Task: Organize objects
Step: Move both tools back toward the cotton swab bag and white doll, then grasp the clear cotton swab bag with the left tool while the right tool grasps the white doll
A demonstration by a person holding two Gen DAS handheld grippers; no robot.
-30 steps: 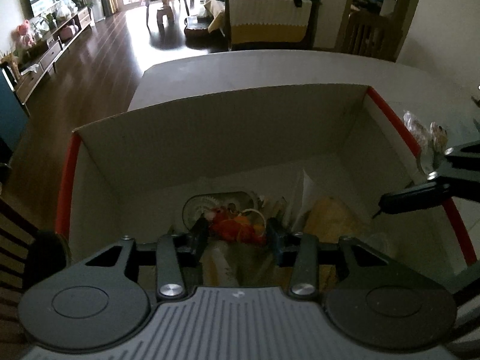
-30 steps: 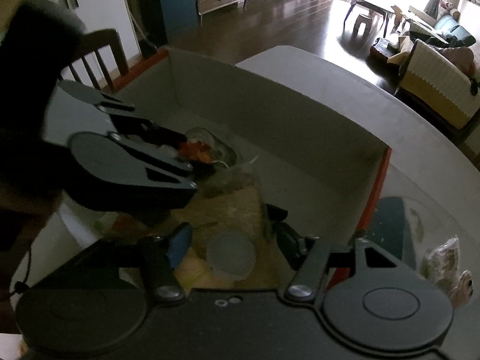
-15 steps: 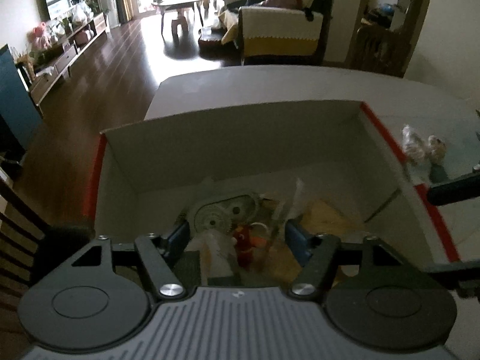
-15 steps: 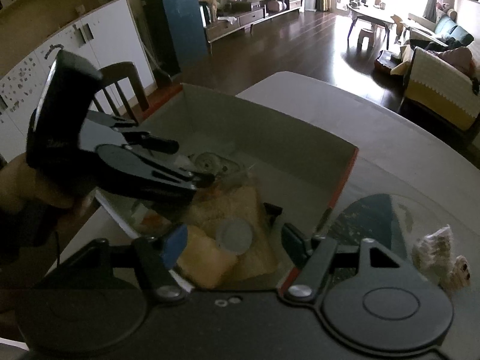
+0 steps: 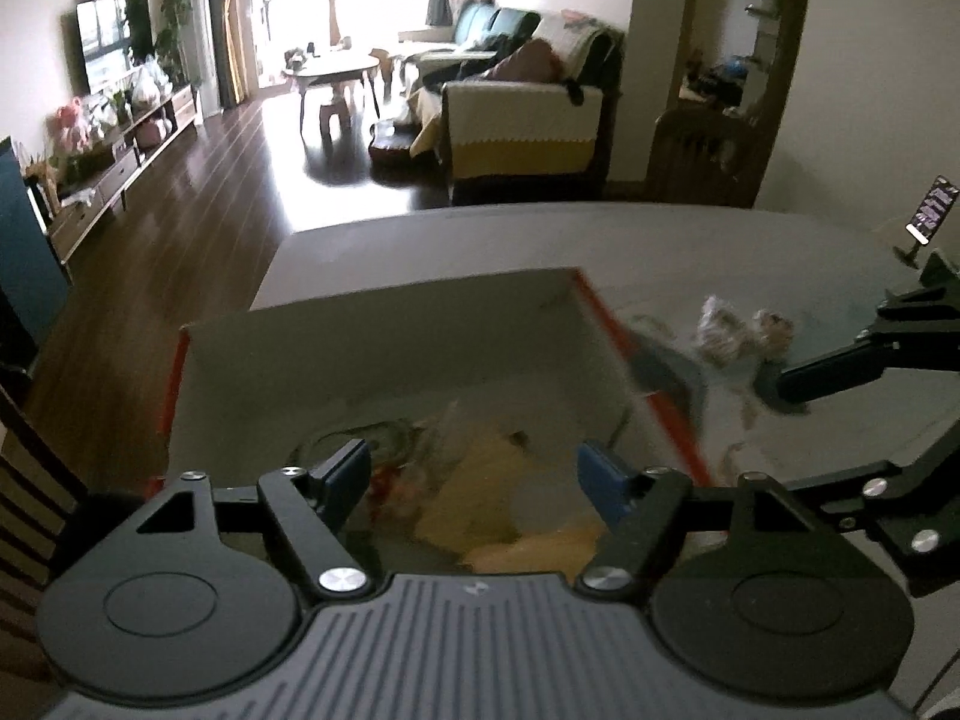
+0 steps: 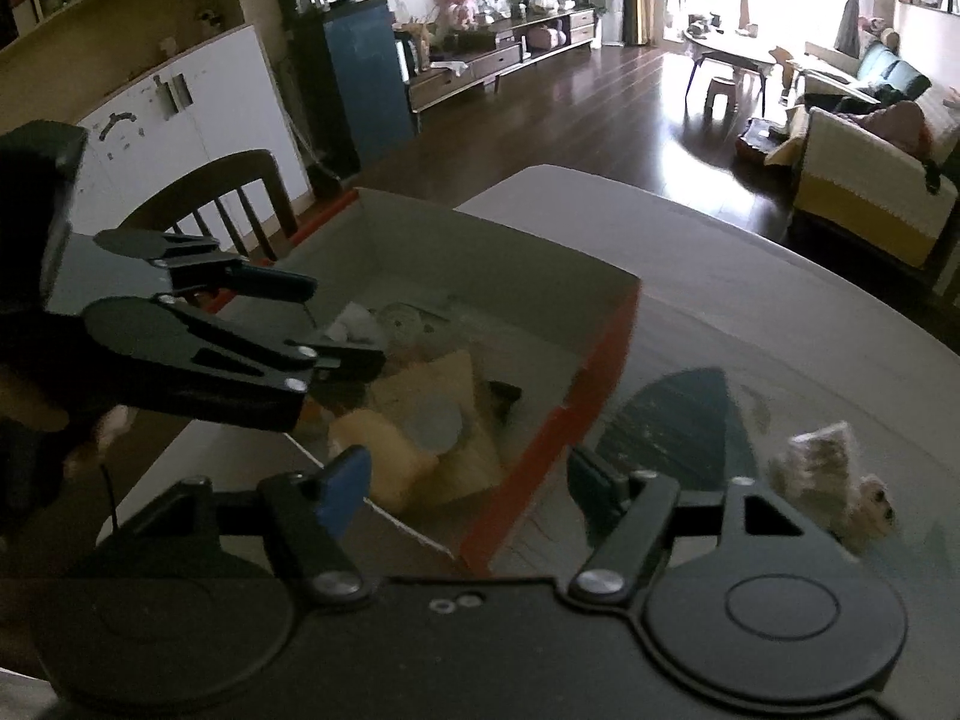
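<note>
**Both tongs empty over box**

Left tongs (image 5: 474,471) wide apart, empty, above the red-edged open cardboard box (image 5: 384,348) on the grey desk (image 5: 600,240). Box's long axis runs left-right in the left view. Right tongs (image 6: 468,480) wide, empty, over the box's right edge. Crumpled clear wrappers (image 6: 834,480) beside it.

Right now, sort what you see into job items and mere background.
Job: cardboard box with yellow packets inside; wrapped snacks on the table; left gripper and right gripper, both open.
Background: sofa, chair, phone.

Right gripper (image 6: 465,477) (jaws wide) above box (image 6: 600,384)
</note>
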